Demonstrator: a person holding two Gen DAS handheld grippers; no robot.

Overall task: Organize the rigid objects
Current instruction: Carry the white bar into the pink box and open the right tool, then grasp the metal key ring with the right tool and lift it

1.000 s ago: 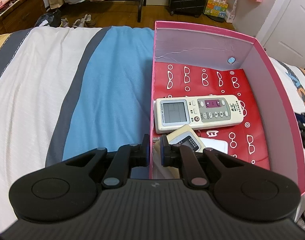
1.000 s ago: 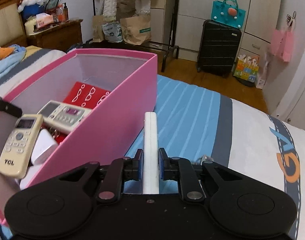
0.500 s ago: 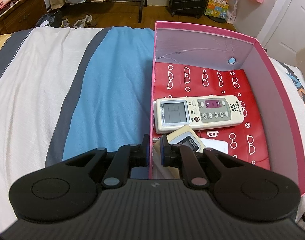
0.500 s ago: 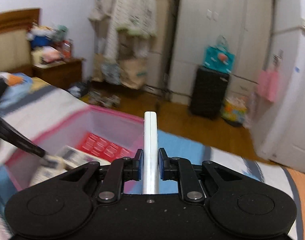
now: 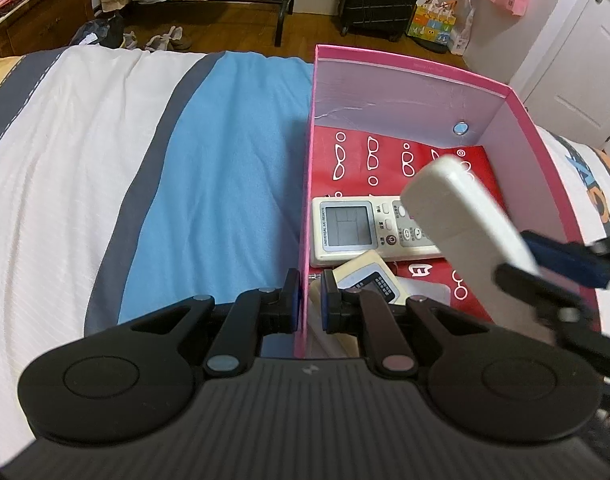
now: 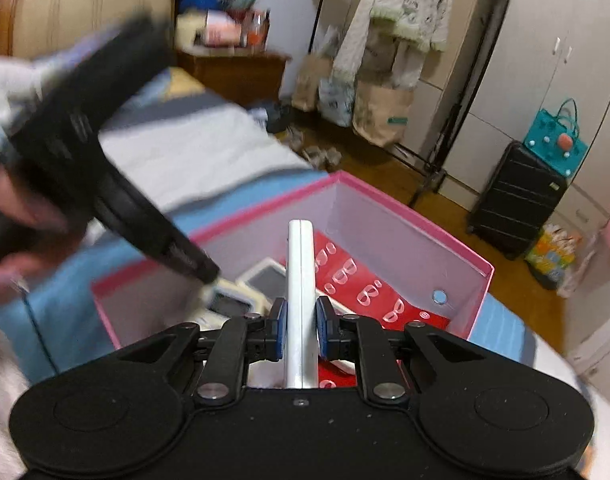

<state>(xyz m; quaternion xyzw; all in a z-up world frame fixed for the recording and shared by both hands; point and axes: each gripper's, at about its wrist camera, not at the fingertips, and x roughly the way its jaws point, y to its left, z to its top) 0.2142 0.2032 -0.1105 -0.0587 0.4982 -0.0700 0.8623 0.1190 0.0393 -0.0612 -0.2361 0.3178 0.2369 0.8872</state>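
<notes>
The left claw (image 5: 307, 296) pinches the near wall of a pink storage box (image 5: 405, 68) on a striped bed (image 5: 145, 160). The right claw (image 6: 301, 330) grips a white remote control (image 6: 301, 280) edge-on, held above the box's interior, where an air-conditioner remote (image 5: 357, 228) and a second remote (image 5: 369, 280) lie on red patterned paper (image 5: 353, 160).
</notes>
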